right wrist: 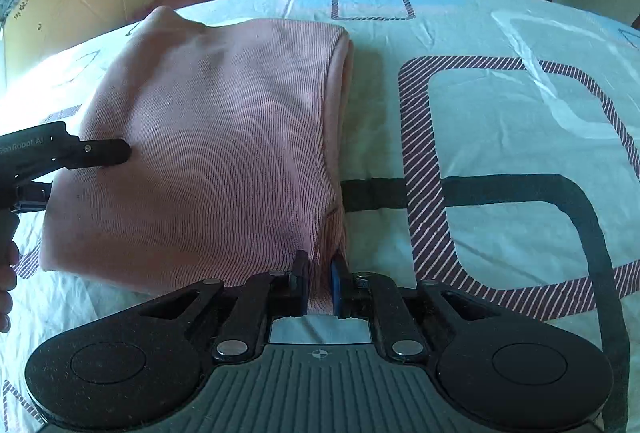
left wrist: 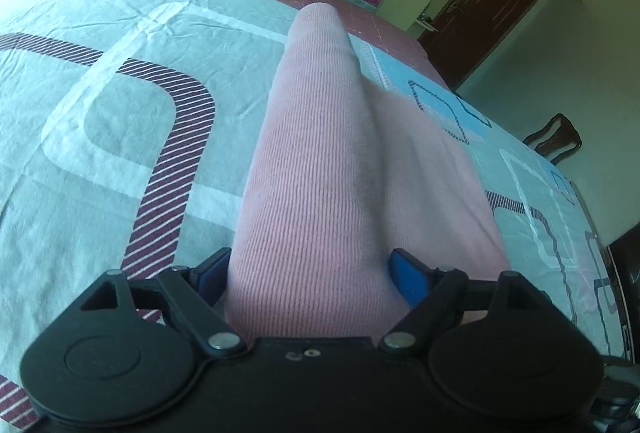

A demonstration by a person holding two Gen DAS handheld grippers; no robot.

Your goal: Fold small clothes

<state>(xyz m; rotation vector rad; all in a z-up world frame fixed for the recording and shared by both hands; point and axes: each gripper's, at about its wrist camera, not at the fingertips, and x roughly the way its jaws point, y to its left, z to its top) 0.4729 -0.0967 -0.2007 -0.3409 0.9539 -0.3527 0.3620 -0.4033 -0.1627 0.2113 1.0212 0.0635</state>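
Pink ribbed clothing is lying folded on the patterned bedsheet, with one layer being held up off the bed by both tools. The likeliest trouble from here, as I judge it, is the top layer sliding out of line with the layers beneath, since the knit looks soft and stretchy and the two grips are sitting well apart on the cloth; uneven pulling could be skewing the fold or dragging the whole bundle across the sheet and rumpling it. A second risk is a grip catching more layers than intended at the near edge, so the fold would be coming undone on letting go. The right gripper is pinching the near edge of the garment: its fingers are nearly closed, with a thin bunch of pink cloth clamped between them. The left gripper is reaching in at the garment's left side in the right wrist view; in its own view, the fingers are standing fairly wide apart with a thick roll of the pink cloth filling the gap between them, apparently gripping it, though how firmly I cannot tell.
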